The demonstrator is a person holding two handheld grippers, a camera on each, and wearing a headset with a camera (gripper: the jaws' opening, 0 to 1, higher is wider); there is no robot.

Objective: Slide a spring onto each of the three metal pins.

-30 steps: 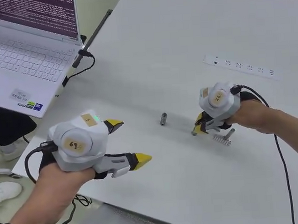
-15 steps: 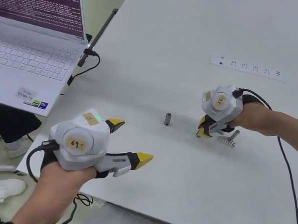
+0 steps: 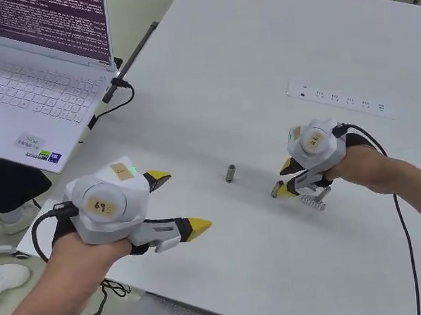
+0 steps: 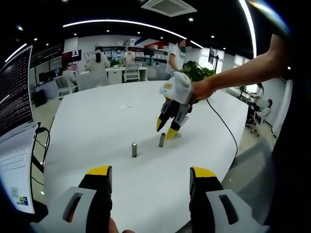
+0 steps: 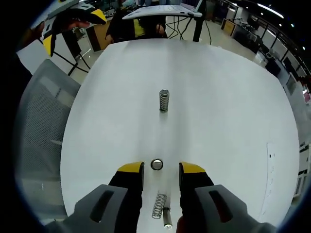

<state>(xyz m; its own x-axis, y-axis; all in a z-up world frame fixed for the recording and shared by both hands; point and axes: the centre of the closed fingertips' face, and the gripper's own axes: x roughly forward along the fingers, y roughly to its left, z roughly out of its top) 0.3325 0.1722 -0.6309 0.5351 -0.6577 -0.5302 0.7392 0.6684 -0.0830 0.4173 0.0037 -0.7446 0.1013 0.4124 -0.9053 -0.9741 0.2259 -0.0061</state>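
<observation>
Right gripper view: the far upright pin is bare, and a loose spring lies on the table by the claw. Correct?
Not bare: the far upright pin carries a spring on its shaft, as the right gripper view shows. The loose spring does lie on the table by the right claw.

the worktop (image 3: 213, 65) is plain white. the left hand-held gripper (image 3: 179, 201) is light grey, with black jaws, bright yellow tips, a tan sticker and a tiny green light. the right hand-held gripper (image 3: 287, 179) has the same grey, black and yellow. the pin with a spring on it (image 3: 230, 173), the bare pin (image 3: 275, 189) and the loose spring (image 3: 312, 201) are all shiny silver-grey. the laptop (image 3: 31, 103) is white, and its screen is dark purple with pale lines of writing. the power strip (image 3: 341, 99) is white. the cable (image 3: 114, 90) is black.
</observation>
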